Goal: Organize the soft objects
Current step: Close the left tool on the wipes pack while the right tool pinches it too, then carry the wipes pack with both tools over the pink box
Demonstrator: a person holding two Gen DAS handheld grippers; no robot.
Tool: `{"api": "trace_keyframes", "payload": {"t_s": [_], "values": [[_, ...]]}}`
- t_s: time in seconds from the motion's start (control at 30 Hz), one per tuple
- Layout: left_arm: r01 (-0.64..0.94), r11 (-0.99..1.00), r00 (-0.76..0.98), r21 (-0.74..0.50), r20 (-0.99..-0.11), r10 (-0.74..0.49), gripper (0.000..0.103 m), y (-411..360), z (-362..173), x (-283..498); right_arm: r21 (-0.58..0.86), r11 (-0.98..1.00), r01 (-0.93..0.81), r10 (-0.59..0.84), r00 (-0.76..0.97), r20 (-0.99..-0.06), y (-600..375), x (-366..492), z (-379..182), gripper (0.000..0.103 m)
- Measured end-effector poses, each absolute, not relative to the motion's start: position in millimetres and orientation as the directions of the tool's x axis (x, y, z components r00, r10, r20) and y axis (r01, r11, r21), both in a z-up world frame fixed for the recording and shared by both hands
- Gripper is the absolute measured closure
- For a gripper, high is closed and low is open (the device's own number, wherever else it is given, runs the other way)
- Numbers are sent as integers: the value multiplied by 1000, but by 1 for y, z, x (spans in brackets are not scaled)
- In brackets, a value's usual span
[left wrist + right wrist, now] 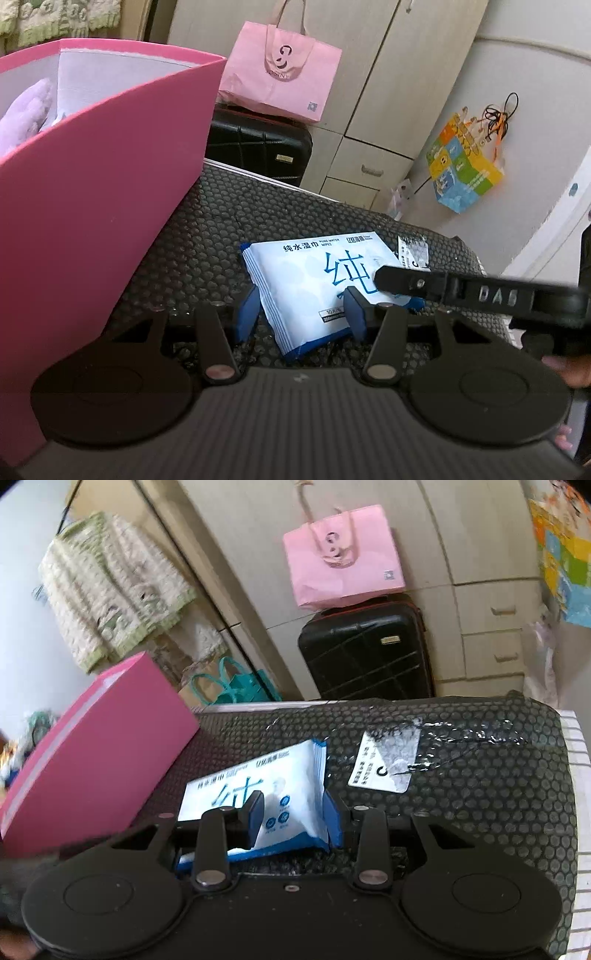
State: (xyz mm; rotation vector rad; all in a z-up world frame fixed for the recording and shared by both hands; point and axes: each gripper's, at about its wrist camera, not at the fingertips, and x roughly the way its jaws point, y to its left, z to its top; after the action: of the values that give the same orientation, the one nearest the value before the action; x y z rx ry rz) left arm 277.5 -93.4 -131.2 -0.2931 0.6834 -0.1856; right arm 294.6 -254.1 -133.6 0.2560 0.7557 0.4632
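Observation:
A white and blue wet wipes pack (314, 280) lies on the black bubble-wrap surface (207, 236). My left gripper (301, 312) is open, its blue pads on either side of the pack's near corner. My right gripper (295, 819) closes around the pack's (258, 794) right edge, lifting it tilted; its black finger (413, 282) reaches over the pack in the left view. A pink box (92, 206) stands at the left with a purple plush toy (26, 114) inside.
A black suitcase (365, 650) with a pink paper bag (343, 557) on top stands behind the surface. A white label (384, 762) is stuck on the bubble wrap. A colourful bag (461, 173) hangs on the wall. Green-and-white cloth (110, 587) hangs at the left.

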Motion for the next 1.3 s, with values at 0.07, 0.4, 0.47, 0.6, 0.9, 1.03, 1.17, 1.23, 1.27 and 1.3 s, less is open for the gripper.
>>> {"api": "trace_keyframes", "payload": {"t_s": [0.07,0.4,0.47,0.6,0.9,1.03,1.17,1.23,1.27,1.3], "values": [[82,943,760,-322,-591,-269,54,-95,-132,279,360,874,-325,484,636,-601,-251,291,-134,63],[102,931,767,-351,-568,-298,57,-90,-130,264,290,890,-353,454,615,-644,-238,274,-115,77],[127,930,762,-344,-566,-314,58,-91,-128,257,296,896,-331,443,619,-648,-240,263,-112,77],[190,925,754,-329,-554,-352,59,-93,-120,244,321,900,-295,436,617,-655,-243,242,-105,66],[297,885,684,-358,-567,-459,59,-83,-104,219,330,906,-265,420,664,-619,-242,192,-90,53],[342,871,671,-354,-557,-490,59,-78,-95,205,314,910,-272,413,676,-610,-237,176,-82,50],[381,852,652,-358,-549,-522,59,-74,-87,193,311,911,-270,409,683,-606,-235,165,-78,47],[398,854,657,-336,-545,-520,59,-73,-83,186,320,906,-277,420,681,-600,-235,159,-75,46],[407,853,659,-326,-543,-521,59,-72,-81,182,323,903,-281,426,680,-597,-234,155,-73,46],[414,851,659,-322,-539,-524,59,-70,-79,179,323,902,-286,428,682,-593,-233,151,-71,45]]}}
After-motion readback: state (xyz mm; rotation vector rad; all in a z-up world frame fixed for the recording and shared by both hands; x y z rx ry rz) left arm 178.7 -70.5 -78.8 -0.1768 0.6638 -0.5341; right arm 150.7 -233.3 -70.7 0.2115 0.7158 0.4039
